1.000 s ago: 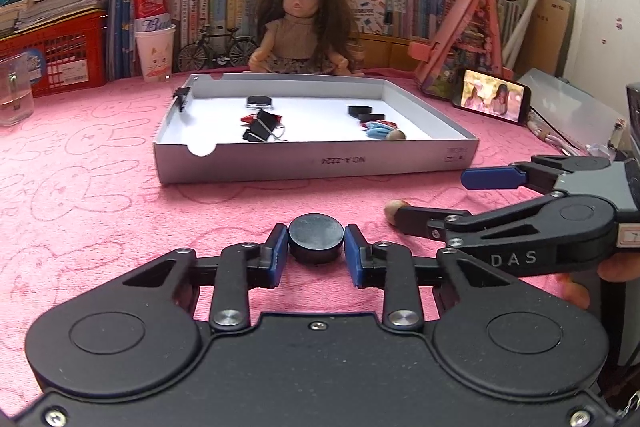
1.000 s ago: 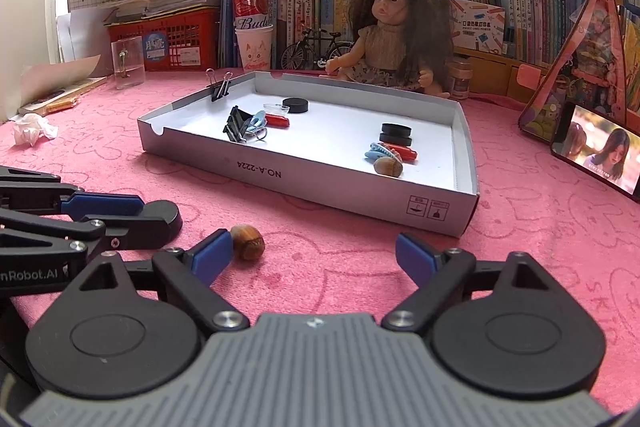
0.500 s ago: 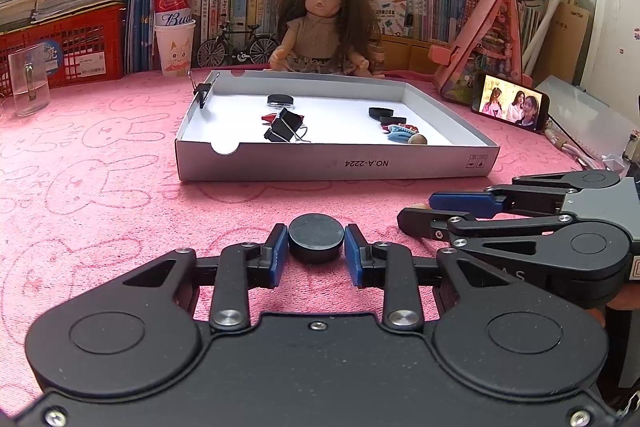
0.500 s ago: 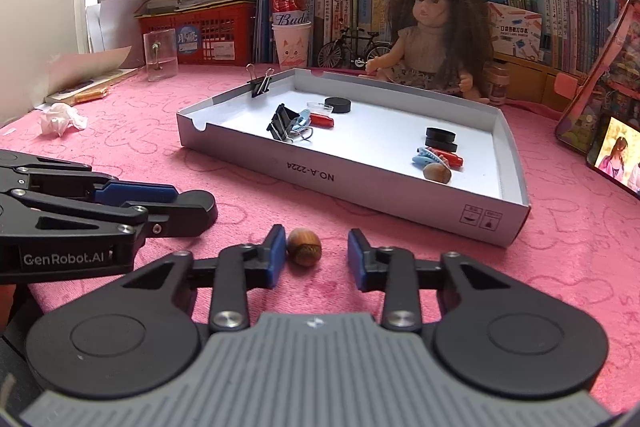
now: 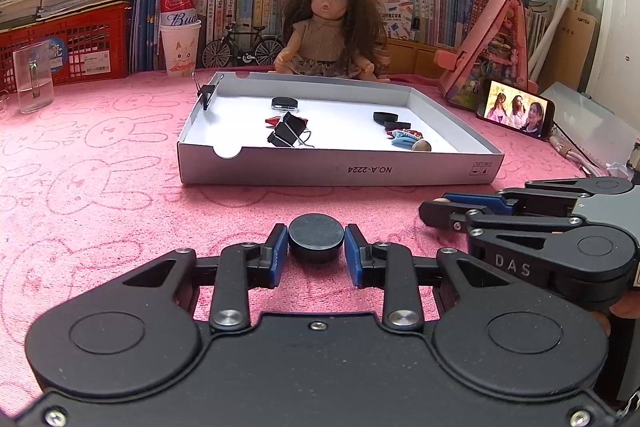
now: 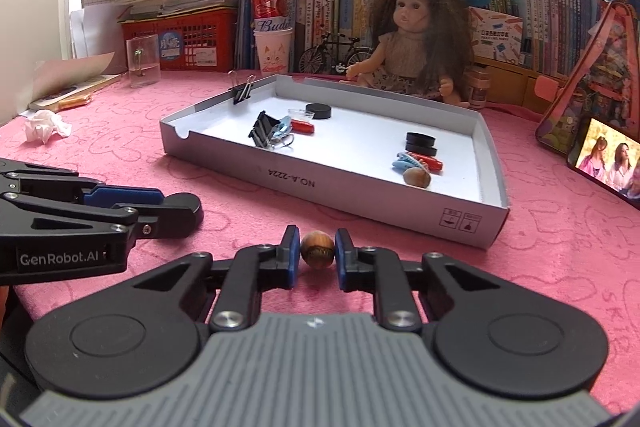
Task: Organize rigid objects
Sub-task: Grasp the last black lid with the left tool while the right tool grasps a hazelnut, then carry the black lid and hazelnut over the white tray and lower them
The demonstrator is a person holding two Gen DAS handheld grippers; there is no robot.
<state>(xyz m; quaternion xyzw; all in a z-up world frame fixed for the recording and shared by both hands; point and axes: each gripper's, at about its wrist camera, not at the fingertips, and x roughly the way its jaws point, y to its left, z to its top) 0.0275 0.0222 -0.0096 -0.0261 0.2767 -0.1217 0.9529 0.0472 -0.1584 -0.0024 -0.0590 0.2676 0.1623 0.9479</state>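
Clamping black disc (image 5: 316, 242): left tool (image 5: 316, 253); right tool (image 6: 317, 259) pinching nut (image 6: 317, 249).

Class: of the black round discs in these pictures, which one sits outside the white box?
The black disc gripped between the left tongs; the other discs lie inside the white box.

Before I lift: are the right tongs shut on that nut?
Shut: the right tongs have both blue pads against the small brown round nut.
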